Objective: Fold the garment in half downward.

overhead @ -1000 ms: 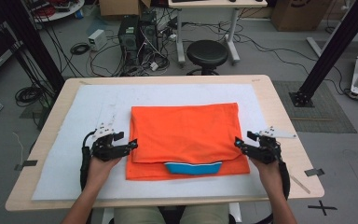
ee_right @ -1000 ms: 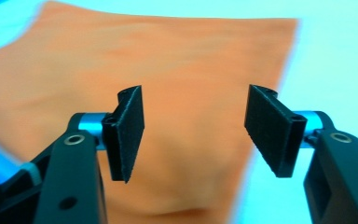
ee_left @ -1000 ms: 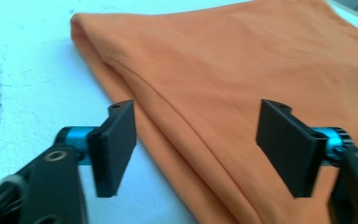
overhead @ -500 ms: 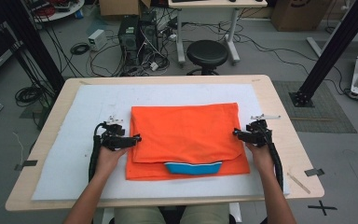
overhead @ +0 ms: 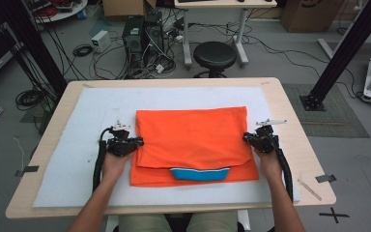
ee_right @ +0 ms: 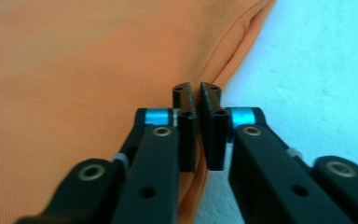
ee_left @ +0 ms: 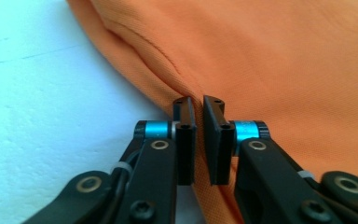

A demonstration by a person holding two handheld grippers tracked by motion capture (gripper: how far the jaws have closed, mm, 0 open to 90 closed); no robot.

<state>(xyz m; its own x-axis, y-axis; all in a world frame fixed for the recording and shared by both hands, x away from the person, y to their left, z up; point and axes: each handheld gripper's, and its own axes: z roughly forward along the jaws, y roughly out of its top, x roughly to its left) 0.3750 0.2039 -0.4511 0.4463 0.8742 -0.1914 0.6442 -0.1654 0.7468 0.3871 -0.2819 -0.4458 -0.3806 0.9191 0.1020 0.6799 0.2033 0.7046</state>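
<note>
A folded orange shirt [overhead: 193,137] lies on a white mat [overhead: 101,106], with its blue collar [overhead: 200,173] peeking out at the near edge. My left gripper [overhead: 137,141] is at the shirt's left edge. Its jaws have just been closing, and in the left gripper view the left gripper [ee_left: 198,103] pinches a fold of the orange shirt [ee_left: 284,60]. My right gripper [overhead: 246,137] is at the right edge. Its jaws have also just been closing, and in the right gripper view the right gripper [ee_right: 196,91] clamps the hem of the shirt [ee_right: 74,70].
The mat covers most of a wooden table [overhead: 294,111]. Beyond the table's far edge stand a black stool [overhead: 215,55], computer cases [overhead: 142,34] and loose cables on the floor. Black frame posts [overhead: 348,53] rise at both sides.
Both grippers have moved inward and a little away from the person to the shirt's side edges. Their jaws, open before, now stand closed on the fabric.
</note>
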